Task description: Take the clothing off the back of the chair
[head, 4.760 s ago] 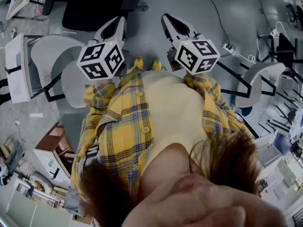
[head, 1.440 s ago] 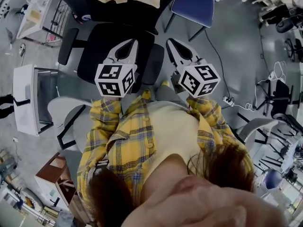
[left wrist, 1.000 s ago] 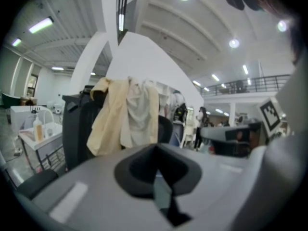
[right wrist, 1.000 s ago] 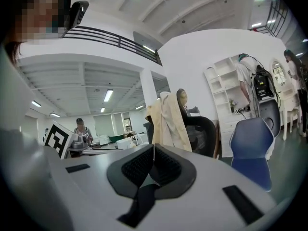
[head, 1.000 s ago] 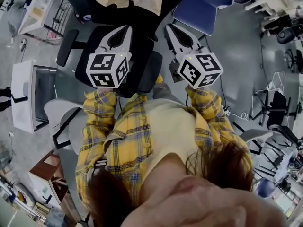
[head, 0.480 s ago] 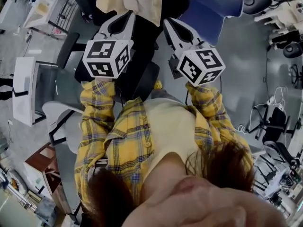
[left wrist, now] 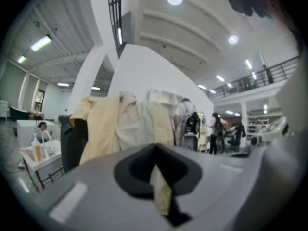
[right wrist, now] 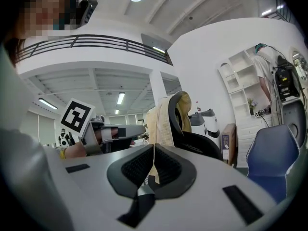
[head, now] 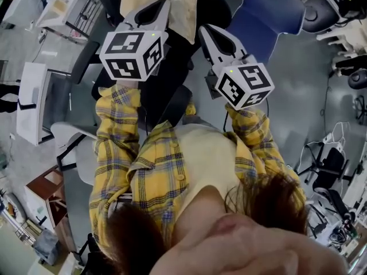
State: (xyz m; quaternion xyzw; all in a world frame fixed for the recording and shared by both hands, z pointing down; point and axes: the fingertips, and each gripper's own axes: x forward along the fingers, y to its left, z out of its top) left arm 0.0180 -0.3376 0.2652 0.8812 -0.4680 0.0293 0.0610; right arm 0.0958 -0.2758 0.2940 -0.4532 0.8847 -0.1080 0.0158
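In the head view, the black office chair [head: 165, 93] and the cream clothing [head: 183, 4] draped over its back have slid from the top edge further down into the upper middle of the frame over the last second or so. Both grippers have risen towards them. The left gripper [head: 156, 9] now overlaps the cloth in the picture, and the right gripper [head: 204, 30] sits just right of it against the dark backrest, so I judge this to be the end of the approach, with the grasp not yet begun. A blue chair [head: 269, 16] with a smooth moulded shell stands at the upper right. In the left gripper view, the left gripper [left wrist: 155, 150] has its fingers pressed together and holds nothing. Only a pale sliver of the cloth beyond shows through the slit. The clothing [left wrist: 120, 129] hangs in soft, limp, matte folds at centre left, two tones of cream, over the chair's dark upright back [left wrist: 72, 143]. In the right gripper view, the right gripper [right wrist: 153, 148] likewise has its ribbed black fingers closed on nothing. Ahead at centre, the garment [right wrist: 161, 119] falls thin and creased down the curved, padded backrest [right wrist: 177, 114]. Both pairs of fingers would have to open before they could pinch the fabric.
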